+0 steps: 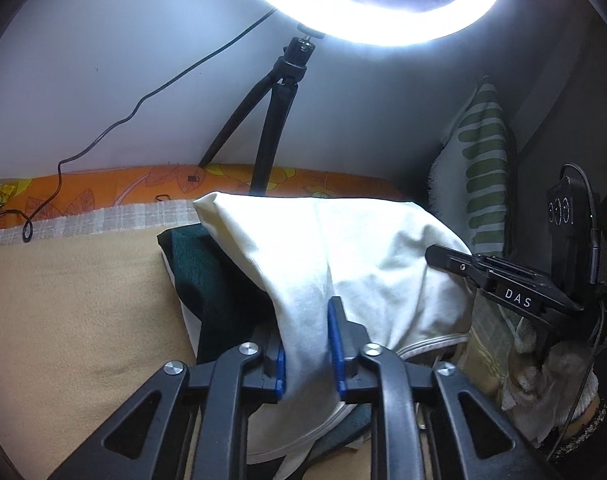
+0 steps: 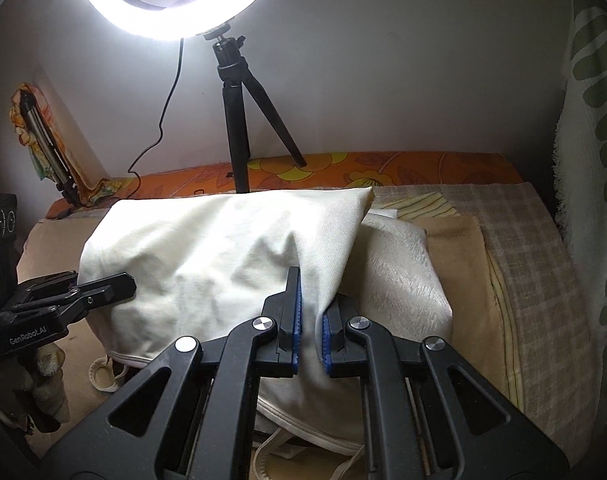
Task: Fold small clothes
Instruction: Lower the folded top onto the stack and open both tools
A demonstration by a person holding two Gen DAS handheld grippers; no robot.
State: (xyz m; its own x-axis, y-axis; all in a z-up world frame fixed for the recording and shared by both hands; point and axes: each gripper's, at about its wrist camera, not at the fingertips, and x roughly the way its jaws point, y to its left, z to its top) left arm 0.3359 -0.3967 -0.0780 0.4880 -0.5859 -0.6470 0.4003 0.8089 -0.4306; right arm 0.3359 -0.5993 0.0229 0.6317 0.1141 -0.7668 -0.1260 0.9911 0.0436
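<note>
Left wrist view is showing the left tool pinching the white cloth above the bed, the right tool is pinching it too, and next both likely need carrying it over to fold.

Two tongs, one white garment, one ring light, one tripod

Left gripper: black angular linkage arms showing triangular cutouts, silver round screws, blue ribbed pads. Right gripper: matching build. White lettering "DAS" showing at right of the left view, "GenRobot.AI" at lower left of the right view; thin black cables trailing.
</note>
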